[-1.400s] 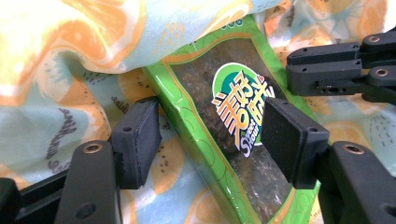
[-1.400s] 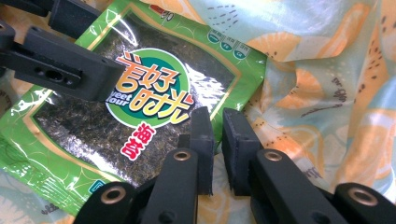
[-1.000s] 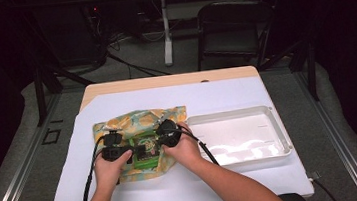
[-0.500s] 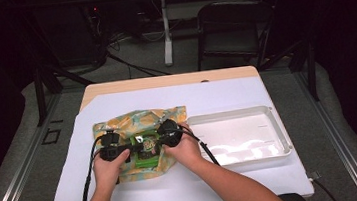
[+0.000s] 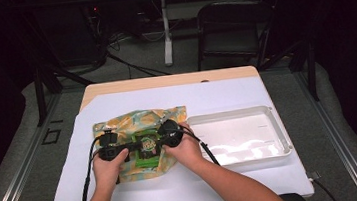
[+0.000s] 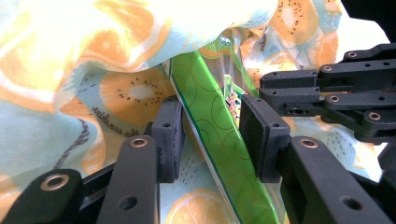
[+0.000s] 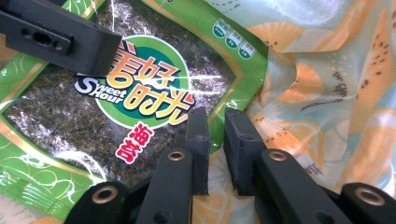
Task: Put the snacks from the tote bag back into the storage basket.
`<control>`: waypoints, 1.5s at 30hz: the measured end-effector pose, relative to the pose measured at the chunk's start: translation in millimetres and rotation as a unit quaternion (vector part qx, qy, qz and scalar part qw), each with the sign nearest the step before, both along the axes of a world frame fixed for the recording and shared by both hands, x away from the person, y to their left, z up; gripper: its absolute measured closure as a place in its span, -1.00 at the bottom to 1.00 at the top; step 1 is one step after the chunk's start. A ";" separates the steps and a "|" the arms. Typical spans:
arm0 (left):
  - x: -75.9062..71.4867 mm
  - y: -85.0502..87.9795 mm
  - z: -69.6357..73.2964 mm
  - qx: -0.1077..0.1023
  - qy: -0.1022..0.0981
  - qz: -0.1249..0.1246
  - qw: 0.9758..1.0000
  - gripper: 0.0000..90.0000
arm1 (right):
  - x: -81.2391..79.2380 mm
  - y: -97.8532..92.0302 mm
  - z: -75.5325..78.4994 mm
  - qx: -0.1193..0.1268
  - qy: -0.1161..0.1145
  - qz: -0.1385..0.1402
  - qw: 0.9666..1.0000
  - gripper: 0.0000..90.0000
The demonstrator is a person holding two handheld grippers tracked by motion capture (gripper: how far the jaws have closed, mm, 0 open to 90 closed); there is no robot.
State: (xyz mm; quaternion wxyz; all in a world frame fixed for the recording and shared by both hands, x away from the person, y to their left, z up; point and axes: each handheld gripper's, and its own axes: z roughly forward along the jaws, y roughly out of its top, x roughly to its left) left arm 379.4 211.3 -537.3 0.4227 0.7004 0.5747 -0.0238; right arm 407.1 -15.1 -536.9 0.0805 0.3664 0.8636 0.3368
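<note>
A green seaweed snack packet (image 5: 147, 146) lies on a fruit-print cloth (image 5: 118, 124) spread on the table. My left gripper (image 5: 130, 147) comes at the packet from the left. Its jaws have just been closing, and in the left gripper view (image 6: 212, 126) the packet's edge (image 6: 219, 140) runs between the pads with space still around it. My right gripper (image 5: 163, 138) sits at the packet's right side. Its jaws (image 7: 215, 135) have just been opening and stand a narrow gap apart over the packet's edge (image 7: 140, 93) and the cloth (image 7: 327, 93).
A white plastic tray (image 5: 280, 135) stands to the right of the cloth. White paper (image 5: 216, 96) covers the tabletop. A black chair (image 5: 232, 29) and cables stand beyond the far edge. In the left gripper view the right gripper's linkage (image 6: 336, 93) is close by.
</note>
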 end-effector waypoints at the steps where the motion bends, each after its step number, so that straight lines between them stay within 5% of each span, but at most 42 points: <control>1: -0.1 0.2 0.2 -0.001 0.000 0.001 1.000 0.37 | 0.3 -0.8 1.0 -0.006 0.000 0.005 1.000 0.77; 25: -3.8 4.1 6.1 -0.019 -0.006 0.001 1.000 0.54 | -13.6 -17.6 20.4 0.039 -0.015 0.007 0.999 0.57; 45: -8.6 7.4 14.8 -0.036 -0.029 0.012 0.999 0.63 | 9.1 -8.7 50.1 0.061 -0.045 -0.006 0.997 0.58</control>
